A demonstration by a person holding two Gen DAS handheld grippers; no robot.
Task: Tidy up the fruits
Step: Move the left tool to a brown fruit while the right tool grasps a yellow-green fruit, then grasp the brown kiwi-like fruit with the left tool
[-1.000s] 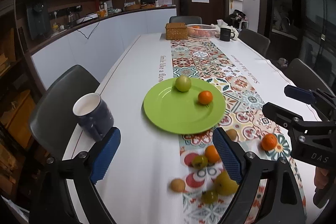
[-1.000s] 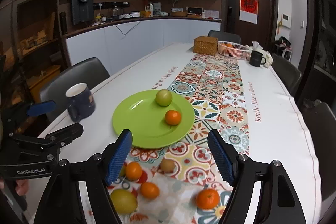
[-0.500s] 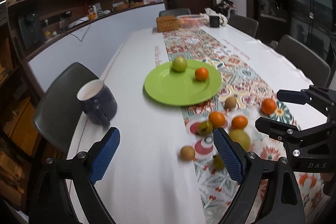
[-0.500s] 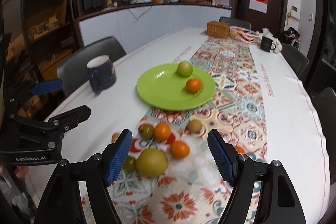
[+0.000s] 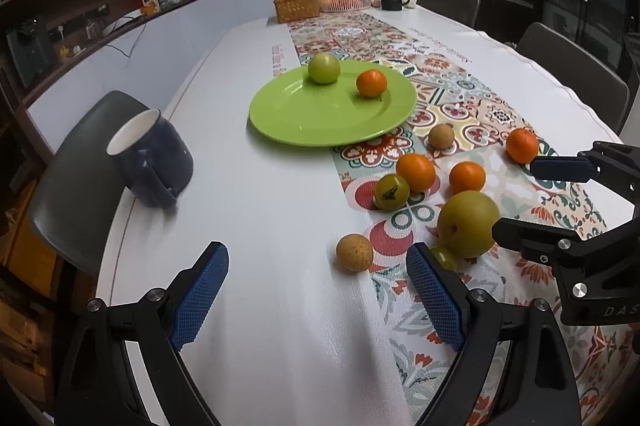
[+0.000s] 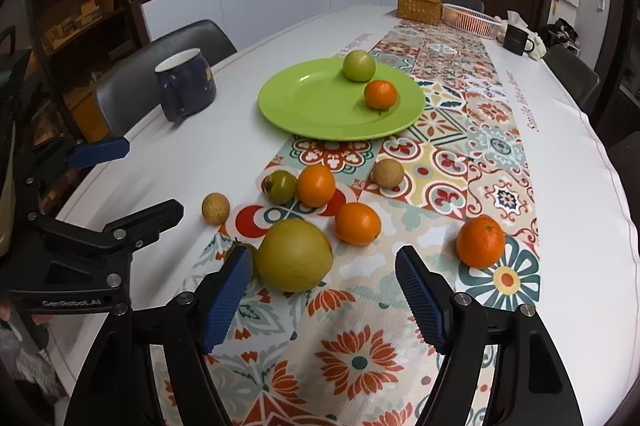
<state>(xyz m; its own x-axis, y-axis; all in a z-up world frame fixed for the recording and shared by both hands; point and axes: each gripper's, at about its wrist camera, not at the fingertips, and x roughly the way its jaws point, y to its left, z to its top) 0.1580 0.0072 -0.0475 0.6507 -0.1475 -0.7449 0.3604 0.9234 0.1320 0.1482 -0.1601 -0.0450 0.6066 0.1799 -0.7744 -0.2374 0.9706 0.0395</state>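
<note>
Green plate [image 6: 320, 114] sits mid-table on the patterned runner's [image 6: 448, 162] left edge, carrying a green apple [image 6: 359, 65] and one orange [image 6: 380, 94]. Loose fruit lies nearer the table's near end: a large pear [image 6: 294, 254], stem end toward the left gripper [image 5: 316, 290], plus oranges and small round fruits without a readable long axis. Both left gripper and right gripper [image 6: 324, 294] hang above the table with jaws apart, holding nothing.

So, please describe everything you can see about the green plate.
The green plate is round, shallow and glossy lime green, perhaps plastic or glazed. It lies flat on the table, half on white cloth, half on the patterned runner. On its far side sit a green fruit and a small orange. No gripper touches it.
</note>
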